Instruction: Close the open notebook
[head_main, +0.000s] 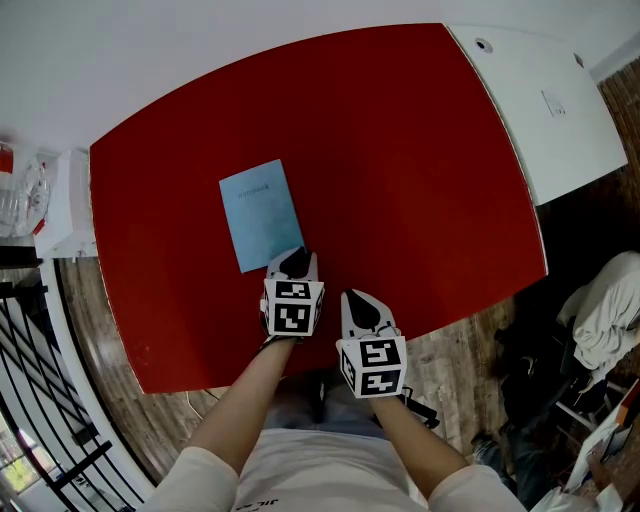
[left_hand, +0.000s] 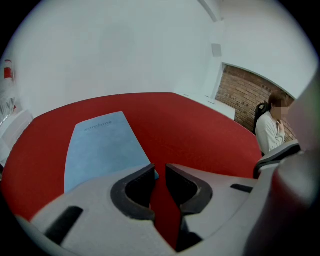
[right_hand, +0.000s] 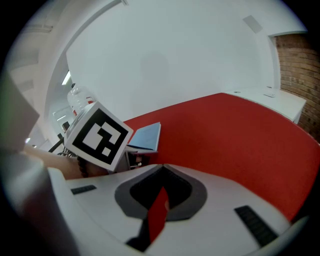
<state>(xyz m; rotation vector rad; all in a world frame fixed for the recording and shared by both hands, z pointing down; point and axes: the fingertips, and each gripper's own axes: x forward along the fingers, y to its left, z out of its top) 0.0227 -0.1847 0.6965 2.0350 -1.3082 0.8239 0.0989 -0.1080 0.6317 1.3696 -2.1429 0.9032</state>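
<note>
One closed notebook (head_main: 262, 213), red table (head_main: 420, 180), left gripper (head_main: 295, 258) at corner

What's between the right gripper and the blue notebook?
The left gripper, its tips by the notebook's near corner; the head view shows it.

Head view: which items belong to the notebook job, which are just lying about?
Job: notebook, lying closed; left gripper, open by its corner; right gripper, shut.
Lying about: white desk, pile of clothes, white shelf unit.
</note>
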